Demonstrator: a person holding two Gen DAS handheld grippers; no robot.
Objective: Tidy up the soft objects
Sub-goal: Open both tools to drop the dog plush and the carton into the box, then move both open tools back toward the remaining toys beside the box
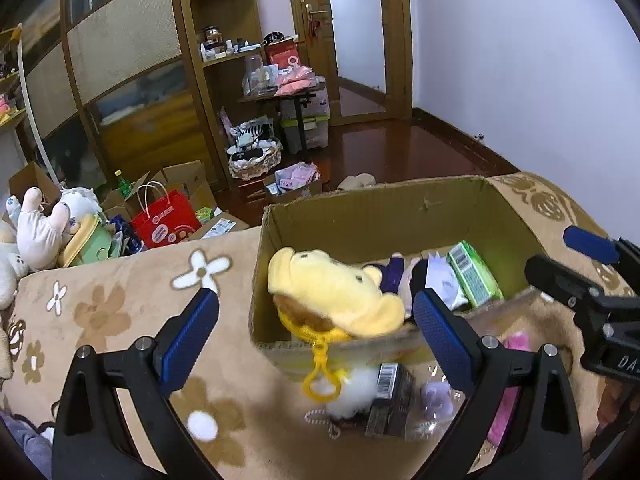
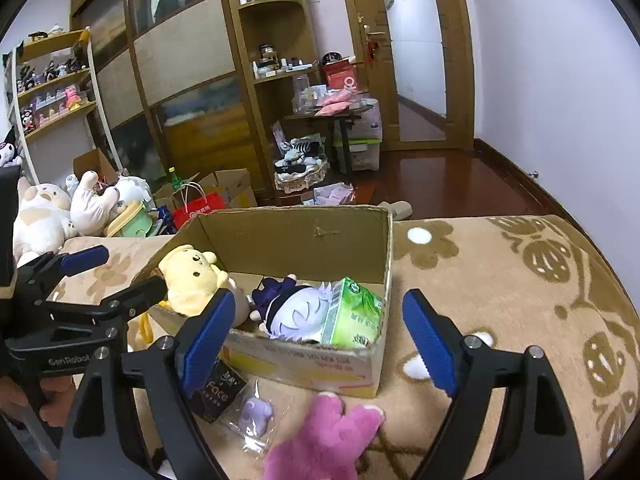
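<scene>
Gaping wide and empty, the left gripper (image 1: 316, 320) hangs over the yellow plush (image 1: 336, 292), which drapes on the box (image 1: 380, 208) rim. The right gripper (image 2: 320, 336), also spread and holding nothing, sits above a pink plush (image 2: 324, 440) on the blanket (image 2: 500, 280) before the box.

The left gripper (image 1: 316, 320) stood with its jaws spread wide, nothing pressed between the blue pads, tilted downward toward the near-left corner of the cardboard box (image 2: 304, 364); the right gripper (image 2: 320, 340) likewise gaped, empty, angled down at the box's near wall; a bare hand (image 2: 24, 400) clutched the left gripper's handle, left of the box.
</scene>
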